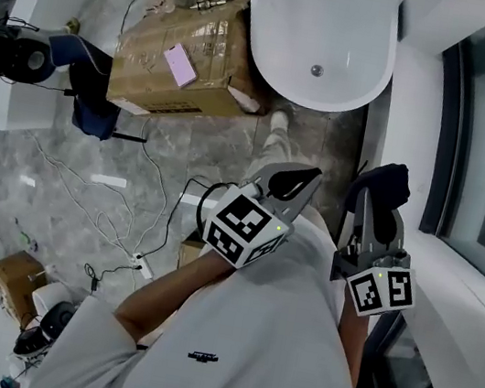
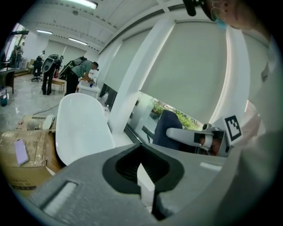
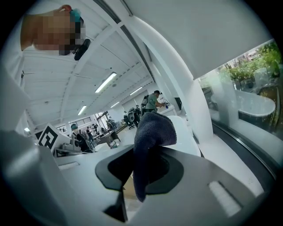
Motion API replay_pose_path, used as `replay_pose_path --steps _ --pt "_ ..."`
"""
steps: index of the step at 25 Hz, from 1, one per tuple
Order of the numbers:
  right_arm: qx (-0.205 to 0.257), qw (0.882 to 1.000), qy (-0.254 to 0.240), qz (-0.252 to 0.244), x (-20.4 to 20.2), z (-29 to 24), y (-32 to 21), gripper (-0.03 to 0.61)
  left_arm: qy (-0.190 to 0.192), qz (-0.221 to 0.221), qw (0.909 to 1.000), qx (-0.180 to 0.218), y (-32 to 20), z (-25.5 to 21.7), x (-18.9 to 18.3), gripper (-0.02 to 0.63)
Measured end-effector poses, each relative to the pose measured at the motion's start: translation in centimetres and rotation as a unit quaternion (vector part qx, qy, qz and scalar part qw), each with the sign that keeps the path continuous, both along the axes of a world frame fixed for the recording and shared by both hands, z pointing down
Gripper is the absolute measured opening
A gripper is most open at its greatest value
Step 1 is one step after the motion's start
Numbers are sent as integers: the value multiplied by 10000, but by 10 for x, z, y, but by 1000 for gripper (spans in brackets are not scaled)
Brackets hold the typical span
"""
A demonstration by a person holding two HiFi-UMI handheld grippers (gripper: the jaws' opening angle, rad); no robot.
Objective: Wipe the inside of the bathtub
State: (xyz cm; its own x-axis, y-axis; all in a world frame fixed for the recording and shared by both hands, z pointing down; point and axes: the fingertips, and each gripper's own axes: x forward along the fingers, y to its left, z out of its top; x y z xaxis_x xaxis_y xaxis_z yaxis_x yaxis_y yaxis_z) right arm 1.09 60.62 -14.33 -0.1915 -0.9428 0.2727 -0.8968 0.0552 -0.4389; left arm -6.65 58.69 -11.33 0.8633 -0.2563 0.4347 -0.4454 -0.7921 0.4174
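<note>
Clamping dark cloth (image 3: pixel 151 132) — right hand-held gripper (image 3: pixel 138 180)

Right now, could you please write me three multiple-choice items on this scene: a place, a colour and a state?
1. Where does the pink flat item lie? A on the cardboard box; B inside the bathtub; C on the windowsill.
2. What colour is the cloth? A white; B dark blue; C yellow.
3. How is the left gripper? A shut on the cloth; B wide open; C shut and empty.
Answers: 1 A, it rests on the box top, beside the bathtub. 2 B, it shows dark blue in the right gripper. 3 C, its jaws meet with nothing between.
</note>
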Motion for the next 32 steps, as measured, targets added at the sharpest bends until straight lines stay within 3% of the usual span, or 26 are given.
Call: replay_pose_path --steps 7,19,24,32 --pt "-133 9998 154 80 17 -4 -98 46 -9 286 9994 216 -98 -7 19 -5" --pt "-300 9989 361 -7 7 -28 -257 46 179 417 9985 312 -251 -27 11 -5" --pt "-438 9982 387 -149 3 -18 -295 46 152 245 9995 146 -287 -15 3 -5" --pt "-478 9965 531 -444 38 -18 -347 46 186 -239 9995 -51 -333 -7 18 -5"
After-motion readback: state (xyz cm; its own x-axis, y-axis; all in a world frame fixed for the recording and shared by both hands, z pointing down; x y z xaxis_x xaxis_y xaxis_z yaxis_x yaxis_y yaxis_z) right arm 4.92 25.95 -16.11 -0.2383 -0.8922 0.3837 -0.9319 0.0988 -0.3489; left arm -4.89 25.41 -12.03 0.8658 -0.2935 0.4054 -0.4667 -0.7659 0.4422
